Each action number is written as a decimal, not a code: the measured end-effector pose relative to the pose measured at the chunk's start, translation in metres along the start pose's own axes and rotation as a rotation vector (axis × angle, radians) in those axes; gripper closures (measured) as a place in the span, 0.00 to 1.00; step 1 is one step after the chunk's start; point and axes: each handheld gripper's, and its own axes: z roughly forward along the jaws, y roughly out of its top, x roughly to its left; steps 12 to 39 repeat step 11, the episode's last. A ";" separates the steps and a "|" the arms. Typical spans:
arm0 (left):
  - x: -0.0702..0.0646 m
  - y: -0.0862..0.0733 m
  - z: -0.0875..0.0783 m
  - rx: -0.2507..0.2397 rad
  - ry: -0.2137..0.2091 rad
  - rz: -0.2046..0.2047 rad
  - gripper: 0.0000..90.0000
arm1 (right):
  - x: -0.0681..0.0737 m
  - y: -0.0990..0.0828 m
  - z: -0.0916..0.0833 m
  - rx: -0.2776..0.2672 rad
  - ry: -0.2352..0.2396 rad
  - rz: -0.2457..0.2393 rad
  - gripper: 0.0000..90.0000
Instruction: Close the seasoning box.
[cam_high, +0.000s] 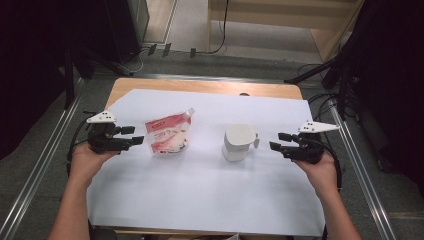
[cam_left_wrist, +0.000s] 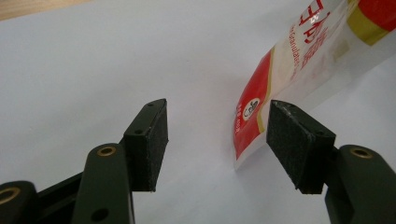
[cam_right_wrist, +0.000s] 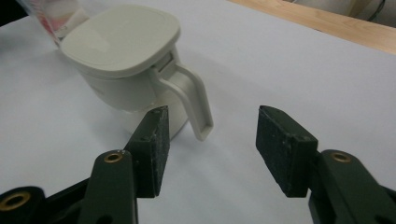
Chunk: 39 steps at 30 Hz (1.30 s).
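Note:
A red and white pouch (cam_high: 167, 134) stands left of centre on the white sheet (cam_high: 200, 190). To its right sits a white lidded cup (cam_high: 239, 142) with its handle toward the right. My left gripper (cam_high: 136, 135) is just left of the pouch, open, with nothing between its pads. In the left gripper view the pouch's lower corner (cam_left_wrist: 254, 116) lies just beyond the open left gripper (cam_left_wrist: 217, 140), near its right pad. My right gripper (cam_high: 276, 140) is a short way right of the cup, open and empty. The cup's handle (cam_right_wrist: 194, 100) lies just ahead of the open right gripper (cam_right_wrist: 212, 144).
The sheet covers most of a wooden table (cam_high: 200, 86), whose far edge shows bare. Metal rails (cam_high: 360, 165) run along both sides. Cables and dark stands crowd the floor at the back and right.

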 end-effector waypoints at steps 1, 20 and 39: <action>0.000 0.000 0.000 0.001 0.001 -0.001 0.44 | -0.002 -0.001 0.001 -0.003 0.002 0.007 0.50; -0.002 0.001 0.000 -0.002 -0.010 -0.001 0.43 | -0.006 -0.003 0.005 0.005 -0.008 0.027 0.50; -0.002 0.001 0.000 -0.002 -0.010 -0.001 0.43 | -0.006 -0.003 0.005 0.005 -0.008 0.027 0.50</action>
